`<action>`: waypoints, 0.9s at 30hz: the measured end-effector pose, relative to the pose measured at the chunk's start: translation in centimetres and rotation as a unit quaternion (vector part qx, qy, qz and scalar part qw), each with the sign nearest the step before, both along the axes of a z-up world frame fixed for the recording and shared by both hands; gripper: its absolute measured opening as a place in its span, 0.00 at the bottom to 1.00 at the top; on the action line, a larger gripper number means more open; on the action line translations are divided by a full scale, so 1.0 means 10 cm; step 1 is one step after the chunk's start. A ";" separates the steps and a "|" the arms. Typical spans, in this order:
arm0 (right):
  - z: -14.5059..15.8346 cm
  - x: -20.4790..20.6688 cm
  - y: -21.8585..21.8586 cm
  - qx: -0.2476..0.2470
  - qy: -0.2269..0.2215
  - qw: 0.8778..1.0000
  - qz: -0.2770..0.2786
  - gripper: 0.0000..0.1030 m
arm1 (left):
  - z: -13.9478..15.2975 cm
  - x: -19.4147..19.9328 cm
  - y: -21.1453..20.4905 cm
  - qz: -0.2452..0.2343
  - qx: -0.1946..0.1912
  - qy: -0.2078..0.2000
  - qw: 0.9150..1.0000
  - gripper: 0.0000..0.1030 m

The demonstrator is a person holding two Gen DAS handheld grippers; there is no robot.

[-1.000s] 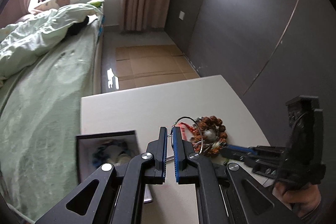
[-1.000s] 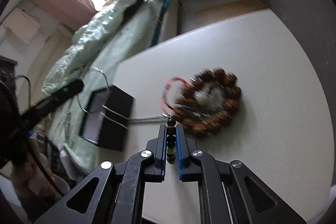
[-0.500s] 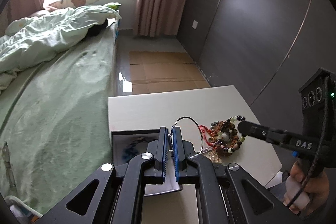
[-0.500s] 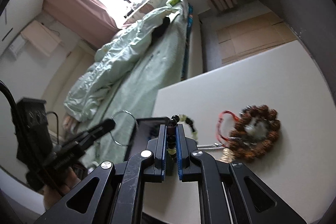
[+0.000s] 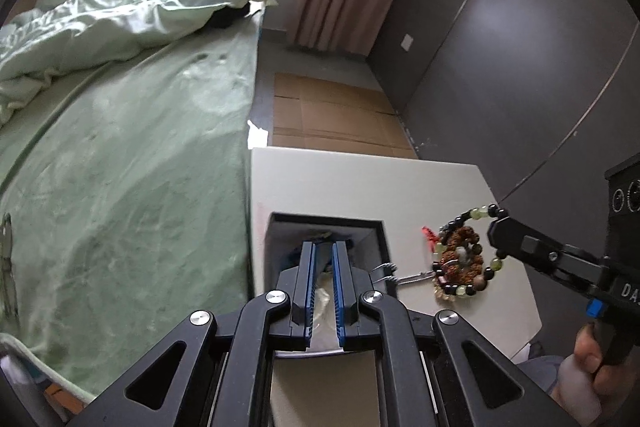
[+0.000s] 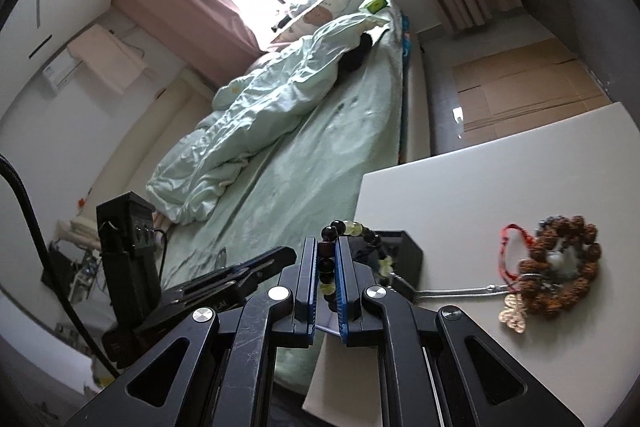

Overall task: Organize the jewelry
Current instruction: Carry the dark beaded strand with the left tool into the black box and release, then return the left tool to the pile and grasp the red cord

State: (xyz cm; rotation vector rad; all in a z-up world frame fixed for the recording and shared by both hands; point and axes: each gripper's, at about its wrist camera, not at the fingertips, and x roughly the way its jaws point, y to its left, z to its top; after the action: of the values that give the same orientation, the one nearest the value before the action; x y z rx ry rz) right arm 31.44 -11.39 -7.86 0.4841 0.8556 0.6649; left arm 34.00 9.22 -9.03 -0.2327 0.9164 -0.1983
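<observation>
My left gripper (image 5: 323,247) hangs over the open black jewelry box (image 5: 376,227), jaws slightly apart with nothing visible between them. The thin silver hoop it held earlier is out of sight. My right gripper (image 6: 329,245) is shut on a bracelet of dark and pale green beads (image 6: 360,229), lifted above the table; it also shows in the left wrist view (image 5: 476,213). A brown seed-bead bracelet (image 6: 568,267) with a red cord (image 6: 516,231) lies on the white table (image 6: 520,179). A silver chain (image 6: 456,291) and a gold charm (image 6: 512,317) lie beside it.
A bed with green sheets (image 5: 120,167) runs along the table's left side. Flattened cardboard (image 5: 332,115) lies on the floor beyond the table. A dark grey wall (image 5: 500,47) stands to the right.
My left gripper moved over the box and the silver hoop no longer shows between its fingers. My right gripper lifted the dark and green bead bracelet higher and leftward.
</observation>
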 end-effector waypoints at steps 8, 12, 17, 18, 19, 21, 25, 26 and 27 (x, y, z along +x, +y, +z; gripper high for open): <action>-0.13 0.07 0.29 0.000 0.019 0.999 0.029 0.09 | 0.03 -0.14 0.23 0.029 -0.007 -0.015 0.999 0.70; -0.20 0.08 0.43 -0.013 0.035 0.998 0.048 0.12 | 0.06 -0.16 0.32 0.041 -0.007 -0.012 0.999 0.70; -0.29 0.09 0.41 -0.048 0.060 0.996 0.042 0.61 | 0.08 -0.18 0.31 0.038 -0.004 -0.014 0.999 0.70; -0.28 0.09 0.36 -0.047 0.061 0.996 0.040 0.61 | 0.08 -0.19 0.29 0.036 -0.005 -0.015 0.999 0.70; -0.26 0.08 0.29 -0.041 0.061 0.997 0.038 0.61 | 0.09 -0.19 0.27 0.033 -0.005 -0.015 0.999 0.70; -0.22 0.07 0.17 -0.039 0.056 0.997 0.027 0.61 | 0.09 -0.20 0.20 0.025 -0.004 -0.017 1.000 0.70; -0.19 0.05 -0.12 -0.039 0.058 0.998 0.005 0.61 | 0.11 -0.19 0.03 0.008 -0.004 -0.023 1.000 0.70; -0.18 0.06 -0.19 -0.038 0.058 0.998 0.001 0.61 | 0.12 -0.18 -0.03 0.002 -0.004 -0.024 1.000 0.70; -0.18 0.05 -0.25 -0.039 0.058 0.998 -0.003 0.61 | 0.12 -0.17 -0.07 -0.002 -0.004 -0.025 1.000 0.70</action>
State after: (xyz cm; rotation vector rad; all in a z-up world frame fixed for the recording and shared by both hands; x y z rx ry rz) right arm 31.93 -13.87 -9.66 0.4588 0.9856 0.5997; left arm 32.28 8.51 -7.83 -0.2310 0.8668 -0.2111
